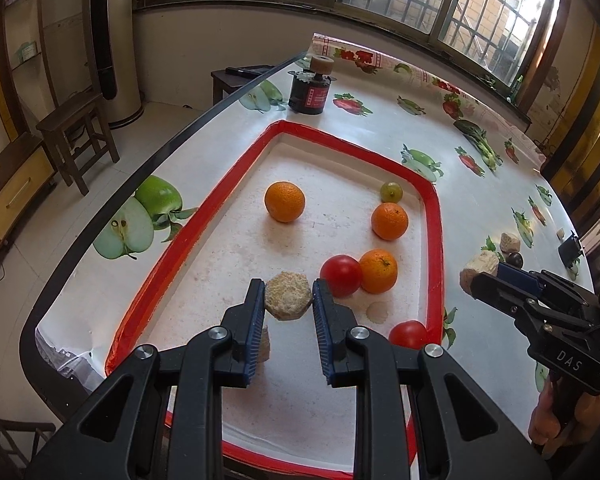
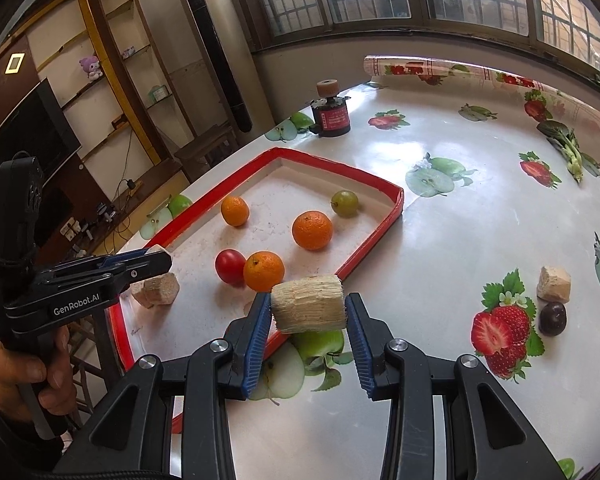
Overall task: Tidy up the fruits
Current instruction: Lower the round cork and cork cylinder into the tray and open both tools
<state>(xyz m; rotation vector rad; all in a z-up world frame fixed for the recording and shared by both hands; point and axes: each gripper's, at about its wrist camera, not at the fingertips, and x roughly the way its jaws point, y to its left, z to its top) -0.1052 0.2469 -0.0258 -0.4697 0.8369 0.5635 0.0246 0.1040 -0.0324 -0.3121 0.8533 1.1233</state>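
My left claw (image 1: 288, 295) pinches a crumbly-looking chunk (image 1: 288, 296) by its flat sides; my right claw (image 2: 308, 307) clamps a fibrous chunk (image 2: 309, 308) end-to-end. Both seem light, brittle; squeeze gently.

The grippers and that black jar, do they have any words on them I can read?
"DAS" on the right gripper.
"GenRobot.AI" on the left gripper; the small print beside it is too blurred.
The black jar has a red label, its writing too small to read.
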